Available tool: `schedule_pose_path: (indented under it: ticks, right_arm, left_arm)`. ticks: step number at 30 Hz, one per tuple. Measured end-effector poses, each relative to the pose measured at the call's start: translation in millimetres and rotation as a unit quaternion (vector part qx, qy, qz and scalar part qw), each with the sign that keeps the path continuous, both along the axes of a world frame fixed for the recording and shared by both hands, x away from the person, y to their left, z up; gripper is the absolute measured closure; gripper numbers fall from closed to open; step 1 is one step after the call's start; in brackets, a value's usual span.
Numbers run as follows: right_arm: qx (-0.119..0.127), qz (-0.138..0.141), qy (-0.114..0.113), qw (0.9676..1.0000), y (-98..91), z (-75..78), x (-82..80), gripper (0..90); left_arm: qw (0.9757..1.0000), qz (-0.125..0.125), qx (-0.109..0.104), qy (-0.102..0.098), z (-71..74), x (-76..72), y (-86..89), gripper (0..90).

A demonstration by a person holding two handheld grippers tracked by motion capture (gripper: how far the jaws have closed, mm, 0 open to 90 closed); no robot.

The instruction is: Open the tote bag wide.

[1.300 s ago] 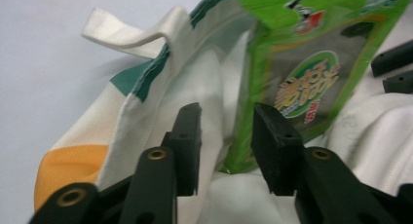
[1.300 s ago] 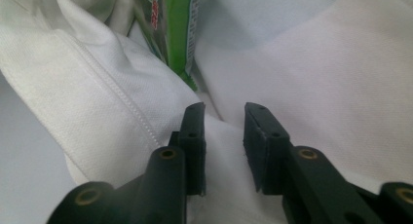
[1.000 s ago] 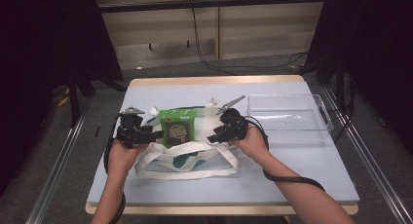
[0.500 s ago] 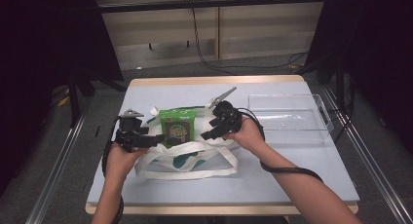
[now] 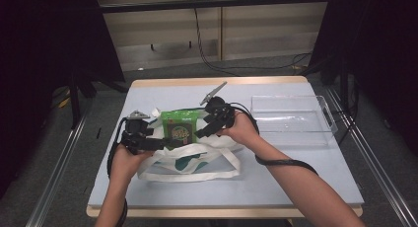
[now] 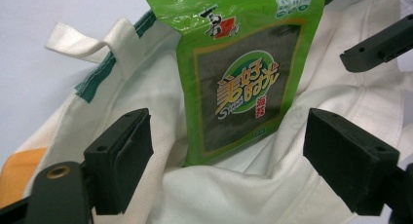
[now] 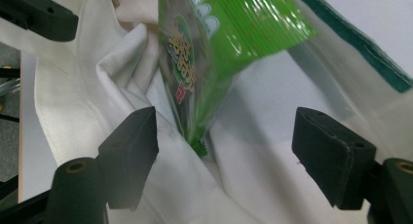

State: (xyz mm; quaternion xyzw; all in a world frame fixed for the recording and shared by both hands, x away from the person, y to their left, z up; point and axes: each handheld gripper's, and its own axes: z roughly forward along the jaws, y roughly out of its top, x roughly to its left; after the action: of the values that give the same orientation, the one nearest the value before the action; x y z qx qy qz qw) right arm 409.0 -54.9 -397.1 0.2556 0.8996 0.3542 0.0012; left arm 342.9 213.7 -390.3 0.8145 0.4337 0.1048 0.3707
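A white cloth bag [image 5: 197,160] with green trim lies on the table, and a green snack packet [image 5: 181,126] stands upright in its mouth. My left gripper [image 5: 156,144] is at the bag's left side and my right gripper [image 5: 206,128] at its right, both aimed at the packet. Both have just been opening. In the left gripper view the pads [image 6: 122,156] stand wide apart, with the packet [image 6: 243,78] and bag cloth [image 6: 234,195] between them untouched. In the right gripper view my right gripper [image 7: 226,146] is equally wide around the packet's [image 7: 214,48] bottom edge and touches nothing.
A clear plastic tray [image 5: 291,121] stands at the right of the light blue table [image 5: 296,177]. The bag's looped handles [image 5: 192,173] lie toward the near edge. A cable [image 5: 281,162] trails over the right forearm. Dark floor and metal rails surround the table.
Both grippers' jaws have spread wider. The right gripper has lifted a little and drawn back from the bag's rim. The left hand and the packet stay where they were.
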Motion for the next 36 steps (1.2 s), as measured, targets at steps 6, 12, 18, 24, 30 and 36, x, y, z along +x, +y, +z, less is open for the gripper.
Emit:
schedule_pose_path:
  ticks: [6, 12, 18, 24, 30, 36]
  right_arm:
    - [0.002, 0.010, -0.002, 0.9999, 11.2, 2.9, 1.7, 34.5]
    - [-0.006, -0.002, 0.003, 1.0000, 17.1, 4.3, 5.4, 38.3]
    - [0.002, 0.001, 0.000, 1.0000, 20.1, 8.8, 9.3, 43.3]
    - [0.006, 0.005, 0.001, 1.0000, 23.3, 6.2, 11.0, 51.2]
    - [0.019, 0.008, -0.003, 0.9998, 23.7, 6.5, 11.0, 62.8]
    - [0.016, 0.019, -0.007, 0.9997, 23.0, 7.7, 6.9, 71.2]
  left_arm:
    - [0.9999, -0.012, 0.004, 0.009, -4.0, 0.2, -2.9, 18.5]
    - [1.0000, -0.004, -0.006, 0.004, -7.2, -0.4, -3.7, 19.6]
    - [1.0000, -0.006, -0.001, 0.006, -8.4, -0.2, -3.9, 19.6]
    - [0.9999, -0.005, 0.002, 0.012, -10.2, 1.3, 0.0, 19.9]
    - [0.9999, 0.001, -0.009, 0.012, -8.6, 0.4, 1.5, 21.2]
    - [0.9999, 0.003, -0.007, 0.008, -9.2, 1.0, 3.7, 22.0]
